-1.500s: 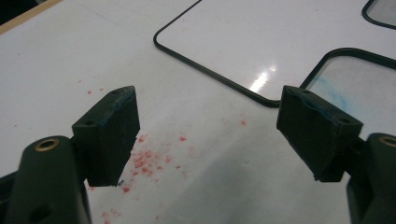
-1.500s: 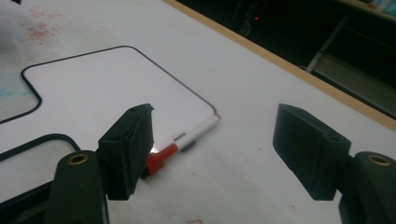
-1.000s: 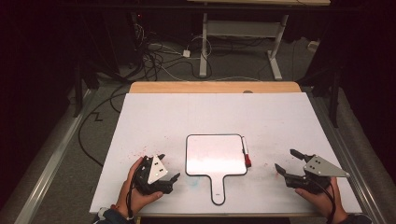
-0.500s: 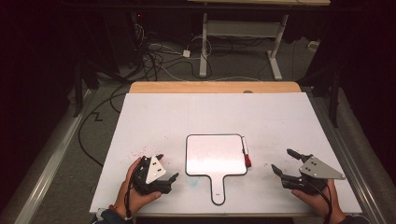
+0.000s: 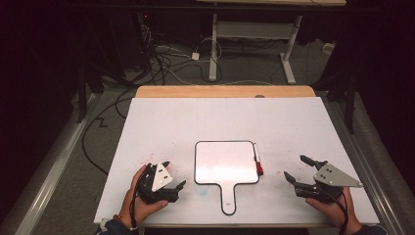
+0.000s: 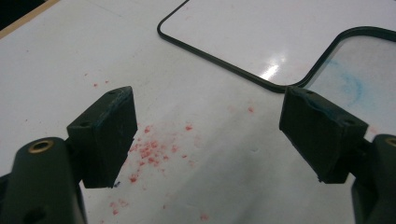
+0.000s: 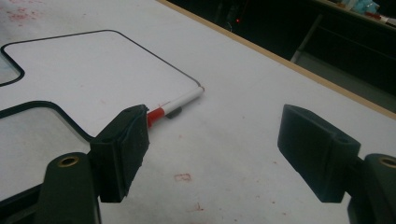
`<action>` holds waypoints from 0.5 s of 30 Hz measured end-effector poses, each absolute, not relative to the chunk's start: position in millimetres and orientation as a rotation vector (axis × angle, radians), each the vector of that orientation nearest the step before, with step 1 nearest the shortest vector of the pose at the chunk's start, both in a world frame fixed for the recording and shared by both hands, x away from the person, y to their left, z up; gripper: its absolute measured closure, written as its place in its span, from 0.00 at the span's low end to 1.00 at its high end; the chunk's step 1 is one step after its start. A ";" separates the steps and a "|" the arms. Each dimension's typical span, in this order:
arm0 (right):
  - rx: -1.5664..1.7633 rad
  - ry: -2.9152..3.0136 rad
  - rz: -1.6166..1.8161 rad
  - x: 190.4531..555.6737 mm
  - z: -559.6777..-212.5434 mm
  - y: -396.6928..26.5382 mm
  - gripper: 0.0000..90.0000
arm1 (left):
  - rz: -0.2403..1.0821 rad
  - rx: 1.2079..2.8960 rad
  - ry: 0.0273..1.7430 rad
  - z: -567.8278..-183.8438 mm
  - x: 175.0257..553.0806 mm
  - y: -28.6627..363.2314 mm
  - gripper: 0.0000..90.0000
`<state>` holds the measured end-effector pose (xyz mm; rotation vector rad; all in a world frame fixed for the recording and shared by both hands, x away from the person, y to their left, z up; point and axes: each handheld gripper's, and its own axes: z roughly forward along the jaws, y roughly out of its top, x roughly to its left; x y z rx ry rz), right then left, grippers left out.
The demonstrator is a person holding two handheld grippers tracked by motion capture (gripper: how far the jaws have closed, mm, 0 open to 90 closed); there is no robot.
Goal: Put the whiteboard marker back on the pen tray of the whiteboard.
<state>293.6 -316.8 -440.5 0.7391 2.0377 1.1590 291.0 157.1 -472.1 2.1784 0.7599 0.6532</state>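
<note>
A small white paddle-shaped whiteboard (image 5: 226, 162) with a black rim lies flat in the middle of the table, handle toward the person. A white marker with a red cap (image 5: 257, 159) rests along its right edge, also in the right gripper view (image 7: 176, 104). My left gripper (image 5: 172, 175) rests low at the front left, jaws open and empty, pointing at the board's corner (image 6: 261, 51). My right gripper (image 5: 299, 169) hovers at the front right, open and empty, aimed toward the marker.
The white table sheet (image 5: 222, 122) carries red specks (image 6: 154, 149) near the left gripper and a faint blue smear (image 6: 352, 84) by the handle. A wooden edge (image 5: 225, 91) runs along the far side. Cables and a desk frame (image 5: 254, 34) lie on the floor beyond.
The right gripper has shifted slightly left toward the board. The left gripper has barely moved.
</note>
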 end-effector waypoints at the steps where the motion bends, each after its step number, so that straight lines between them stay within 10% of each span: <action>1: 0.737 2.040 1.156 293.2 -440.4 -316.7 0.28 | 0.653 2.177 0.759 -471.9 290.9 156.9 0.20; 15: 0.725 2.047 1.141 297.7 -441.8 -314.4 0.27 | 0.650 2.176 0.773 -472.7 292.5 160.2 0.19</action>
